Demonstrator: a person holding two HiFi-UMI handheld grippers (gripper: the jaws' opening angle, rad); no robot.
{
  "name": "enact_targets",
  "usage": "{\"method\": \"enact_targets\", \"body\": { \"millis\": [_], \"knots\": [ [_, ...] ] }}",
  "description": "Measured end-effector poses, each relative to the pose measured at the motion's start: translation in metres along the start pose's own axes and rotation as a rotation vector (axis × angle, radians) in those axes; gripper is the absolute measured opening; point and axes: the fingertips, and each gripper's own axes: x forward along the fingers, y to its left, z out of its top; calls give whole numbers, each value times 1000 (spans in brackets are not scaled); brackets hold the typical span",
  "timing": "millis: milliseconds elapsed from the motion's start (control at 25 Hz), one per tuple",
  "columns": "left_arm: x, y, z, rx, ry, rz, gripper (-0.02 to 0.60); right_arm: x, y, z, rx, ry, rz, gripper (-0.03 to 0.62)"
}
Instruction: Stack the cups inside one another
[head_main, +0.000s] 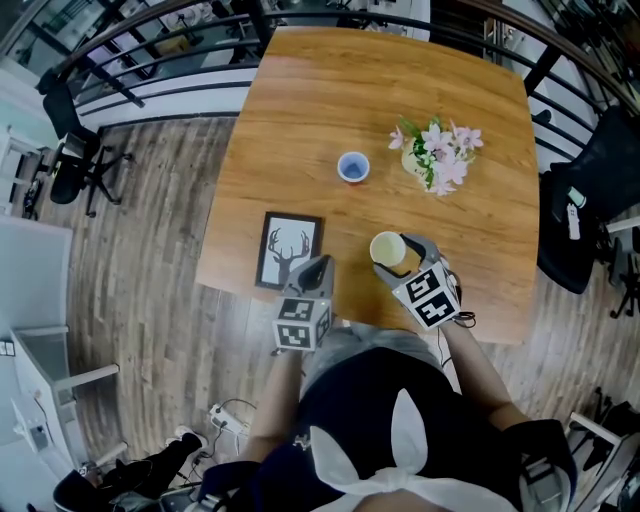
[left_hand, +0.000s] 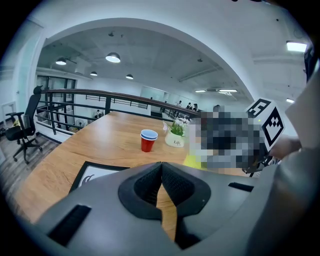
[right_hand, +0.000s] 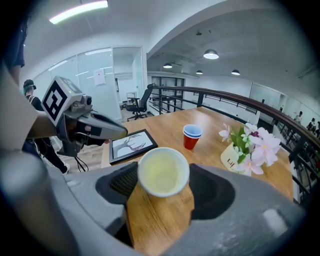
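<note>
A pale yellow cup (right_hand: 163, 172) sits upright between the pads of my right gripper (right_hand: 163, 186), which is shut on it; its open mouth faces the camera. In the head view this yellow cup (head_main: 388, 249) hangs over the table's near edge in the right gripper (head_main: 396, 256). Farther out on the wooden table (head_main: 300, 120) stands a red cup with a blue rim (head_main: 353, 167), also visible as a red cup (right_hand: 191, 136) beyond the yellow one. My left gripper (head_main: 318, 266) is shut and holds nothing; its pads (left_hand: 150, 182) meet over the table's near edge.
A potted bunch of pink flowers (head_main: 437, 155) stands right of the red cup. A black-framed deer picture (head_main: 288, 250) lies flat by the left gripper. A railing (head_main: 150, 45) runs behind the table, with office chairs (head_main: 72, 150) on the wooden floor.
</note>
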Motion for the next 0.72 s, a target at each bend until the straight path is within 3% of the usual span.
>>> {"method": "enact_targets", "body": {
  "millis": [720],
  "knots": [
    [9, 2, 21, 12, -41, -8, 18, -20, -17, 38, 5, -77, -32, 319]
  ]
}}
